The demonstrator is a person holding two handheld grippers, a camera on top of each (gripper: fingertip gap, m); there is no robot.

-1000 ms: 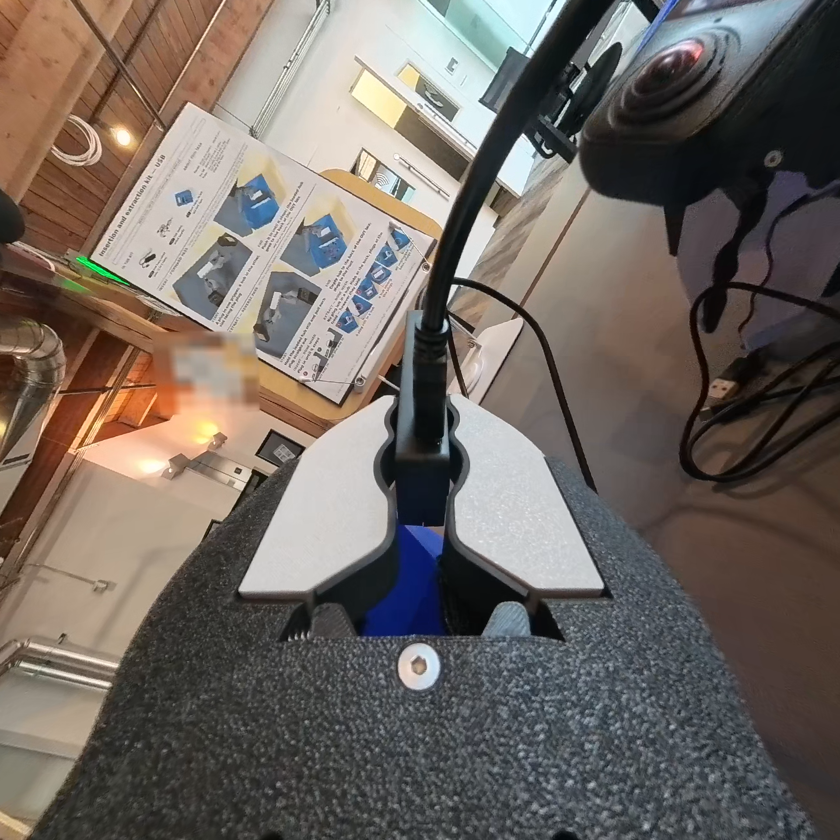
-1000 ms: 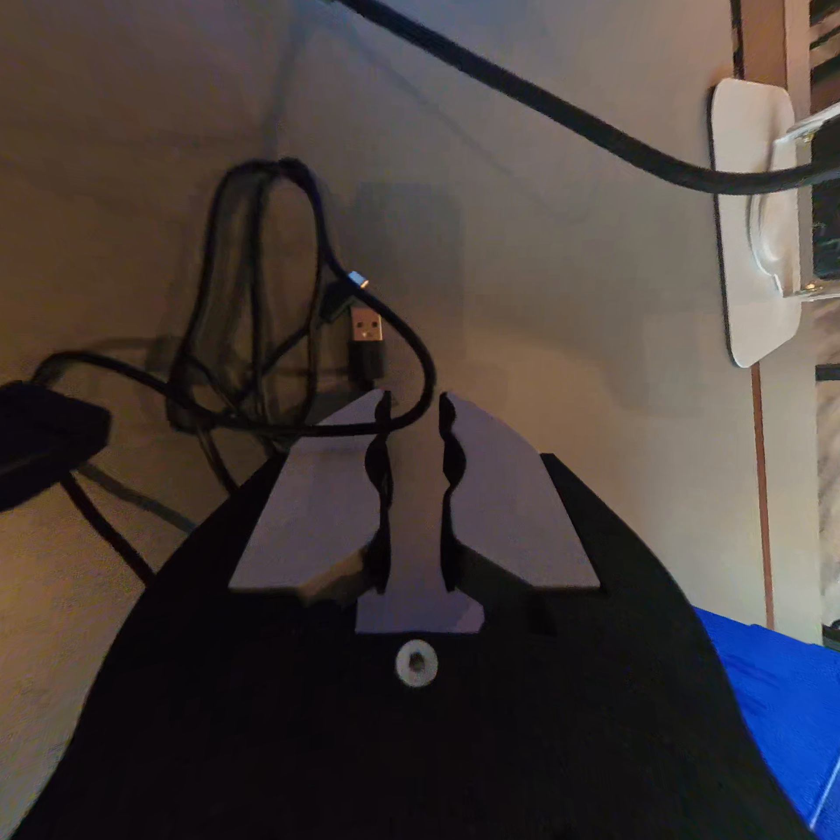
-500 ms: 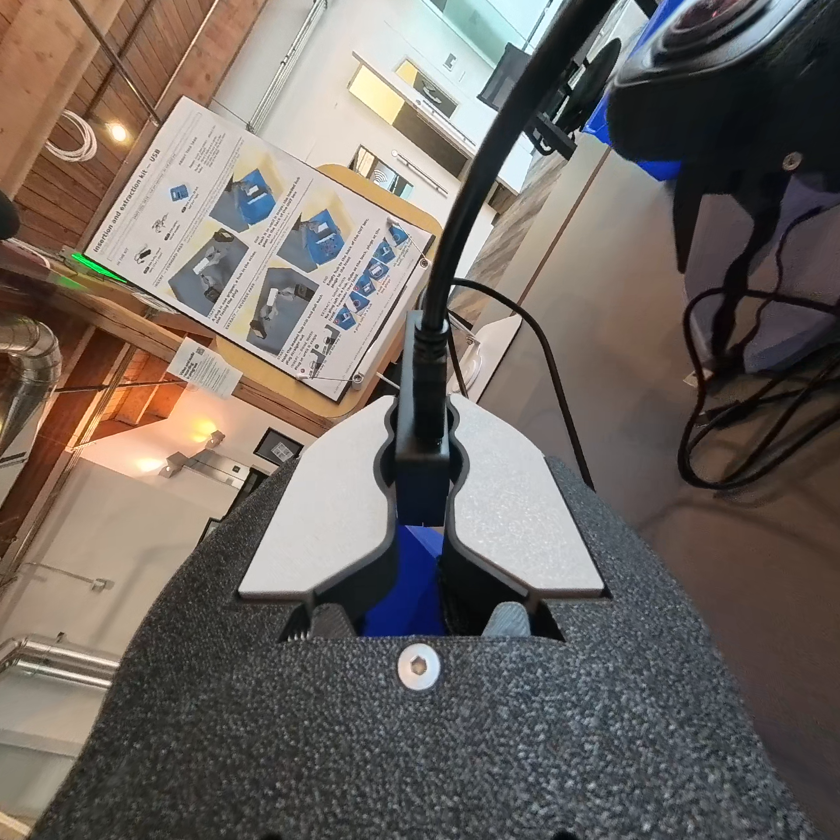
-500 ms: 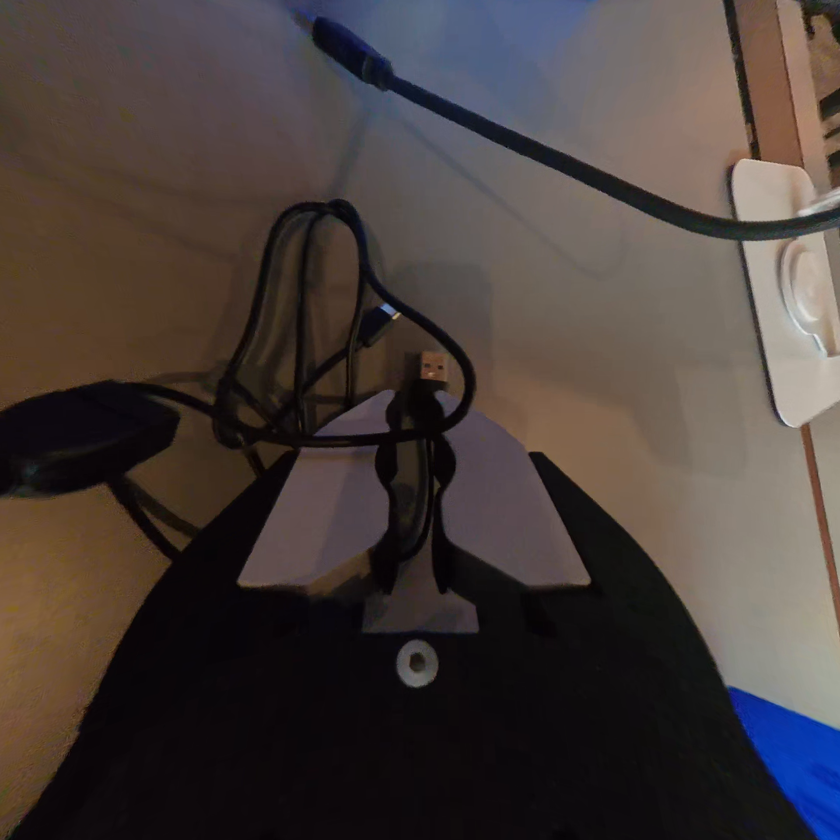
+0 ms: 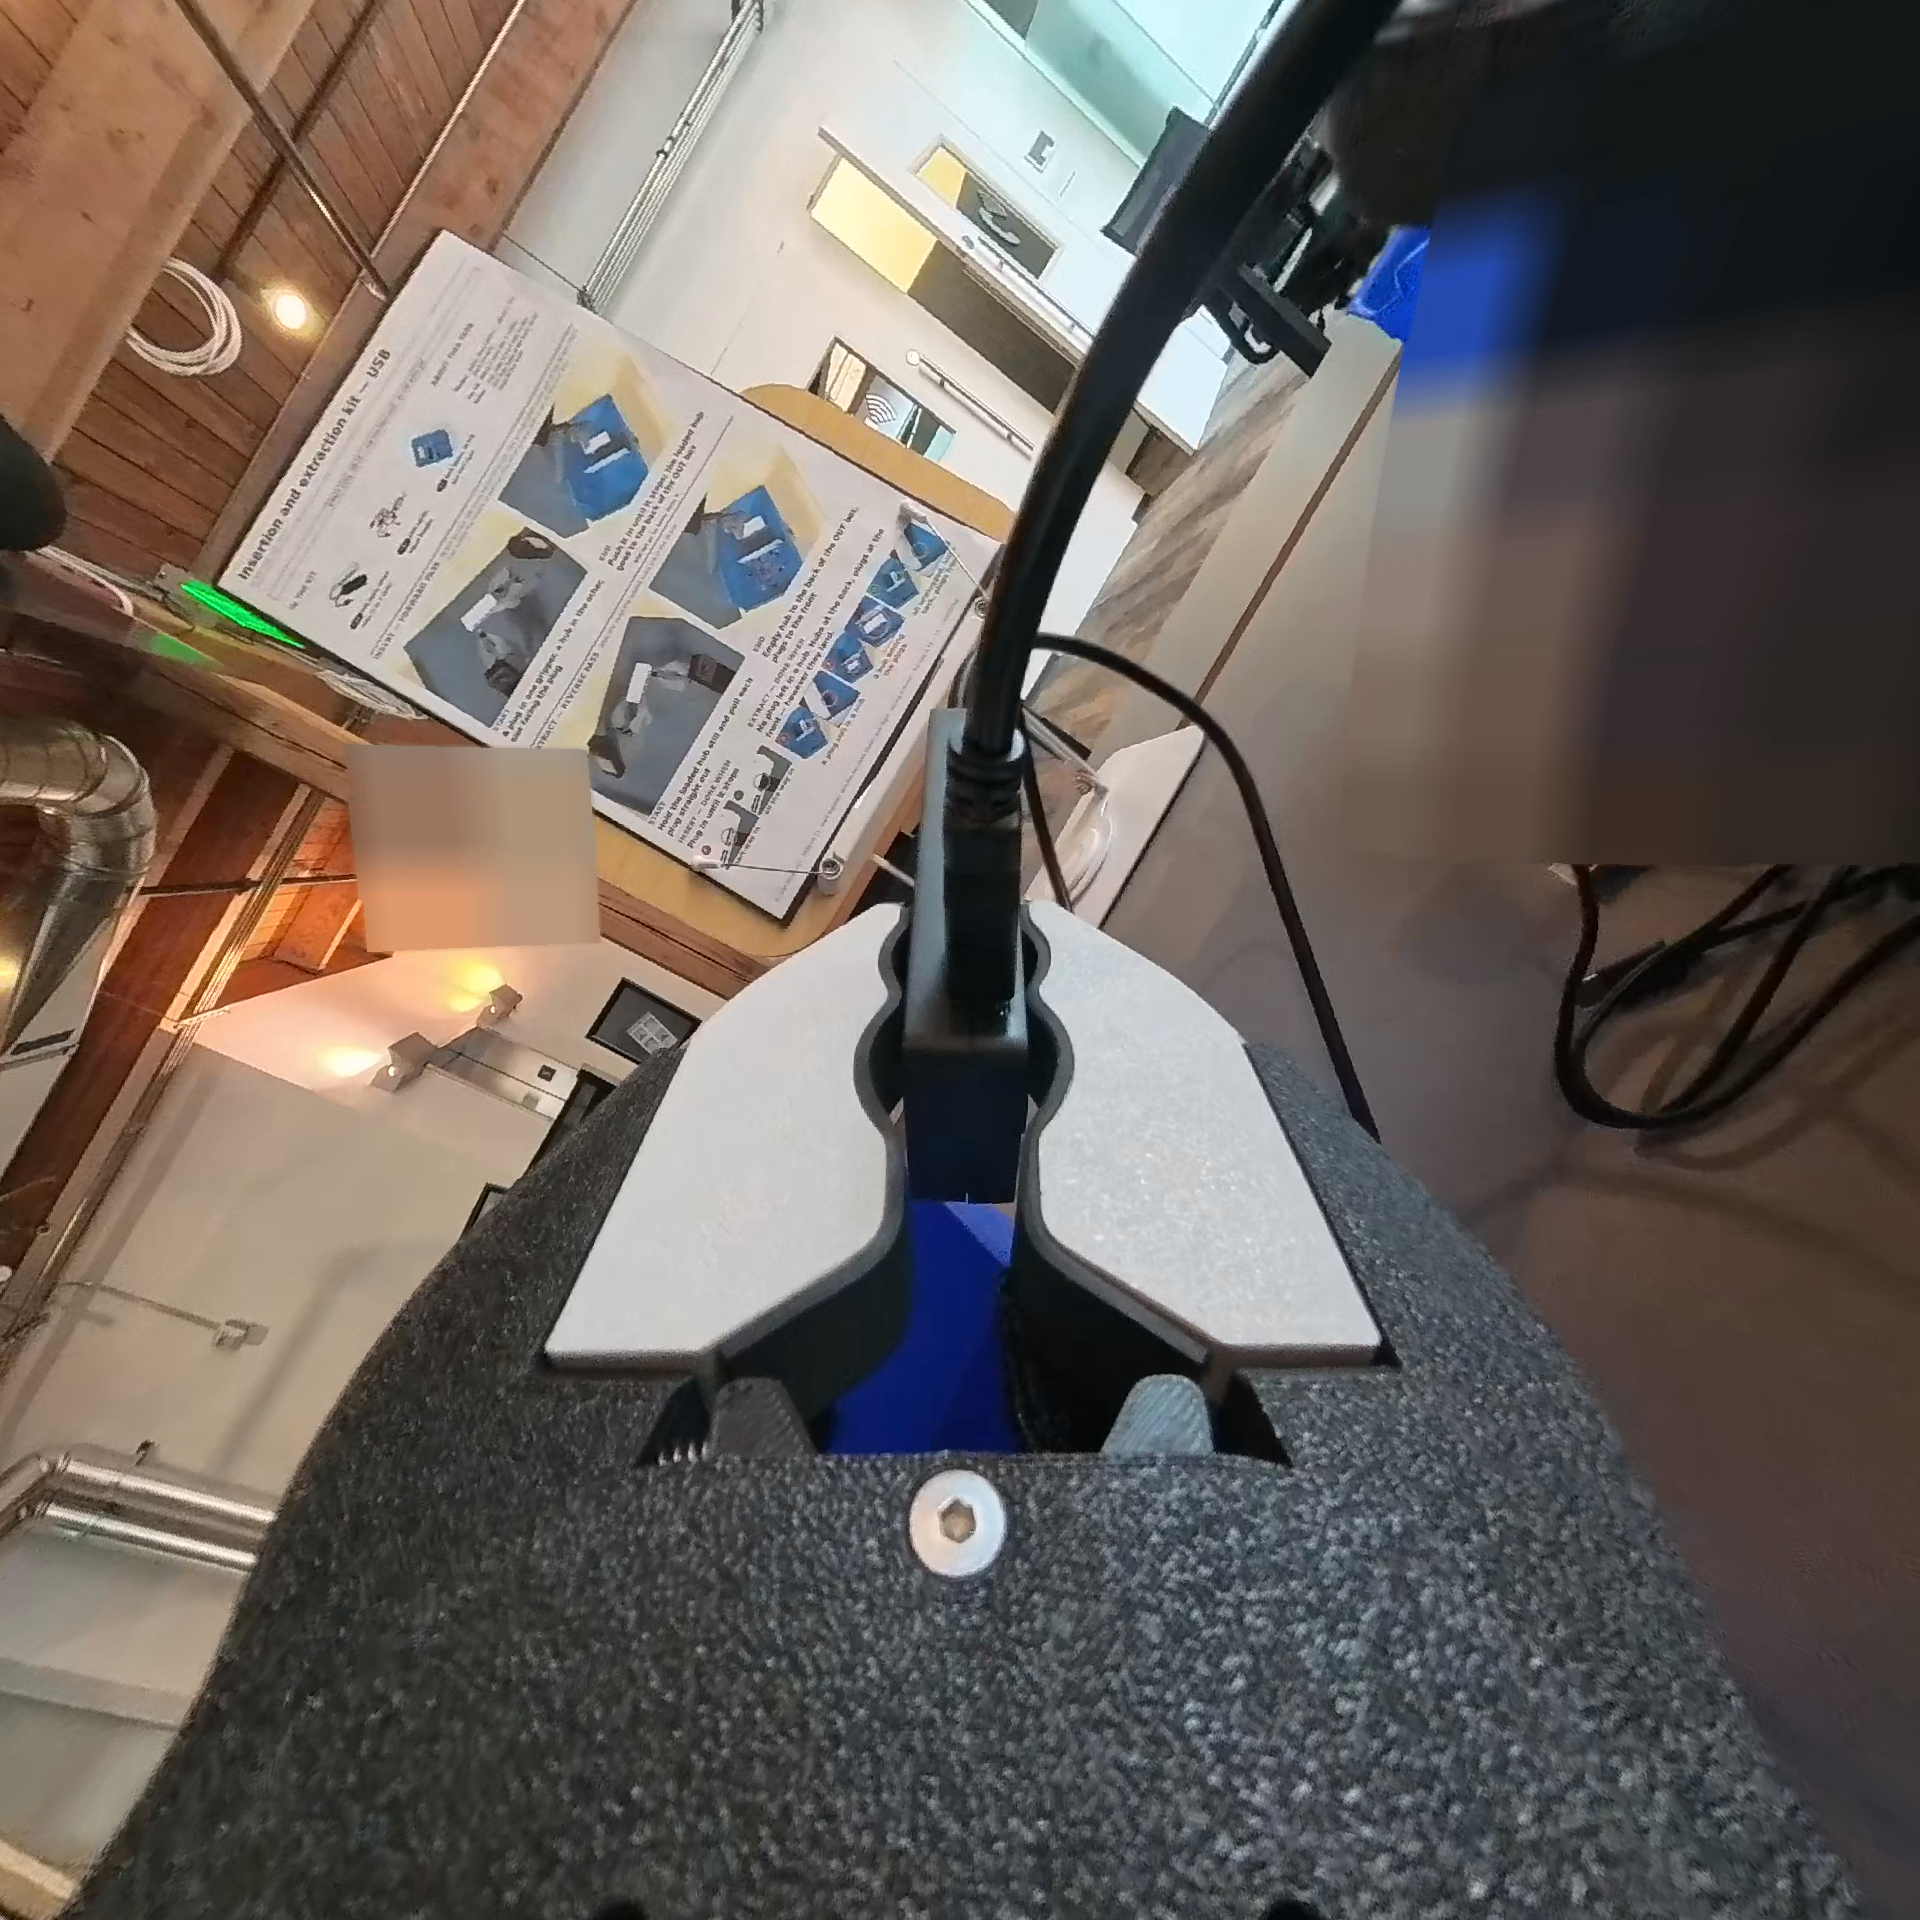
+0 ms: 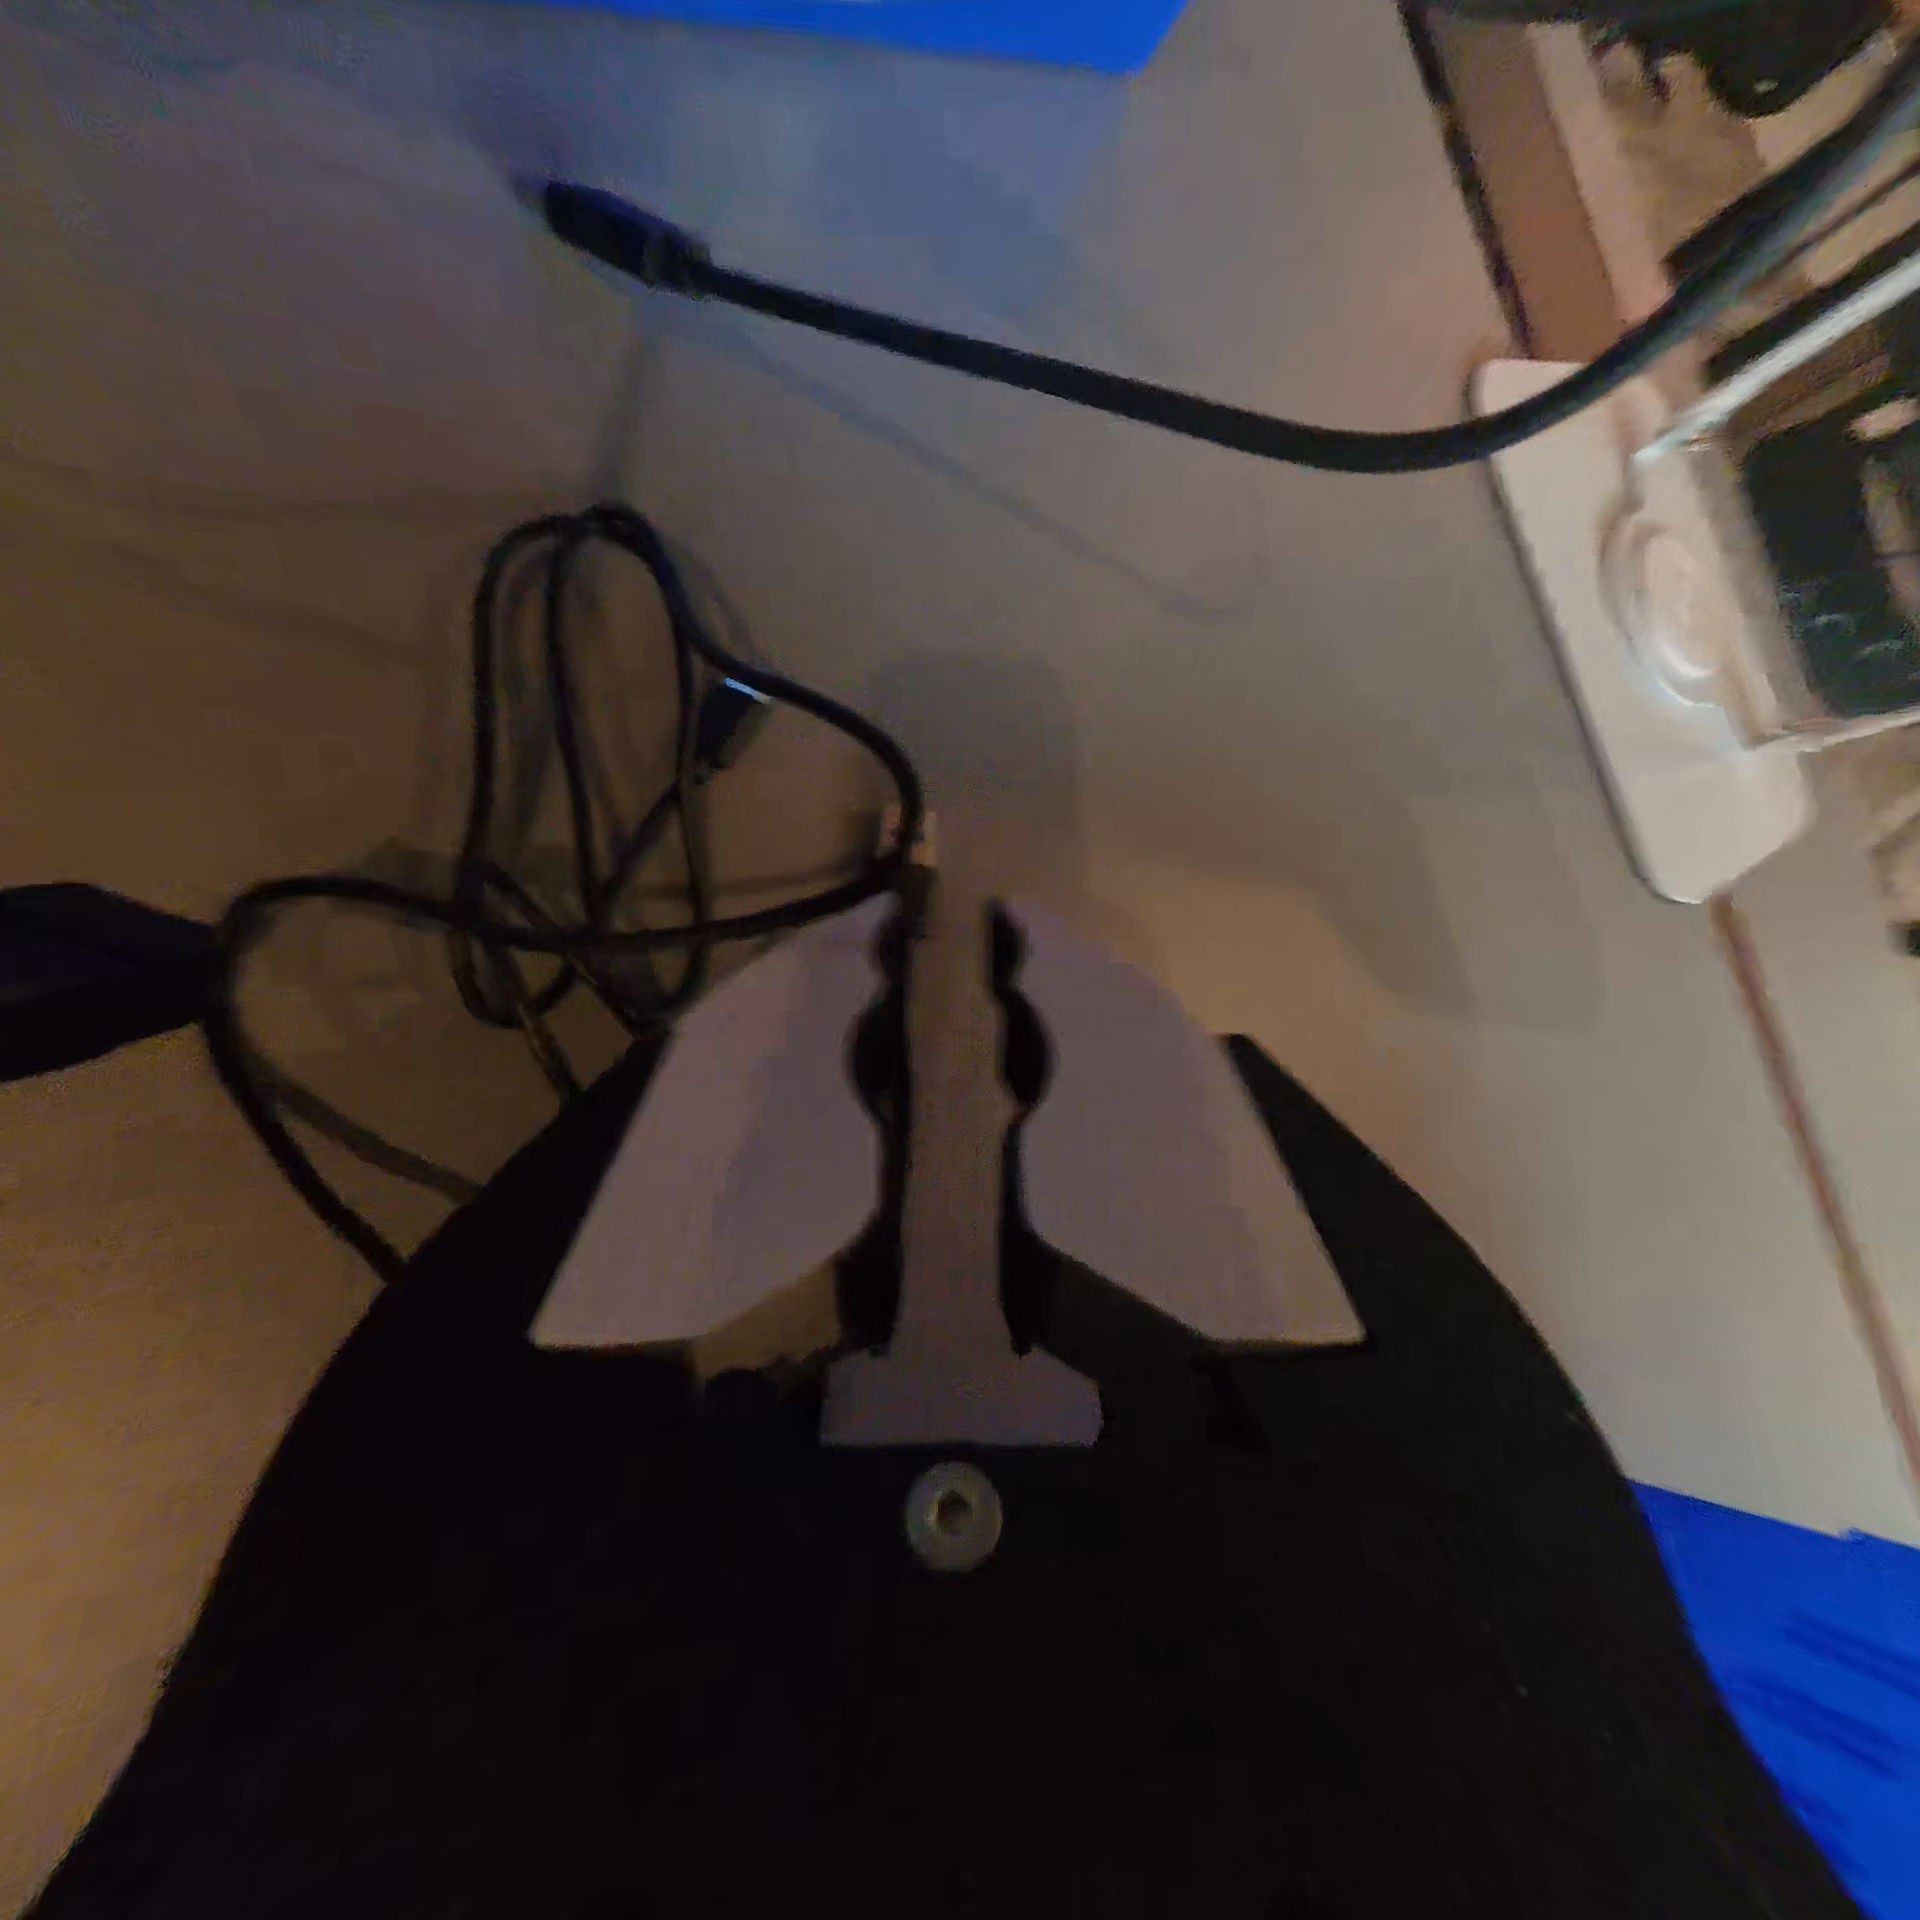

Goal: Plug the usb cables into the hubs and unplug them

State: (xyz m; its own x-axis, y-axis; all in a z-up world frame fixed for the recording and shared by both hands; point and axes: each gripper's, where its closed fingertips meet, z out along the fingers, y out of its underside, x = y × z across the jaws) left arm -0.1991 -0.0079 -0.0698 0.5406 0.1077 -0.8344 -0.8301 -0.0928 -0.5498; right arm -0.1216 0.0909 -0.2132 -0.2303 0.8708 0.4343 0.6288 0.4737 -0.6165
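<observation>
My left gripper (image 5: pixel 961 920) is shut on a narrow black USB hub (image 5: pixel 932 883) and holds it upright in the air. A thick black cable (image 5: pixel 1049 499) is plugged into the hub's top end and arcs up to the right. My right gripper (image 6: pixel 940 914) hangs low over the grey table (image 6: pixel 1247 727), and bare table shows between its fingers, so it is open. The silver USB-A plug (image 6: pixel 906 831) of a thin black cable (image 6: pixel 582 831) lies just past the left fingertip (image 6: pixel 883 935). This view is blurred.
The thin cable lies in a tangle at left, with a second small connector (image 6: pixel 732 717). The thick cable (image 6: pixel 1039 364) crosses the top. A white pad with a clear stand (image 6: pixel 1662 727) is at right. An instruction poster (image 5: pixel 623 540) stands beyond the table. Some 20 centimeters of space lies between my two pairs of fingers.
My right gripper closed around the thin cable's plug half a second ago. Its jaws now stand apart again, with the plug outside them at the left fingertip. My left gripper has kept its hold.
</observation>
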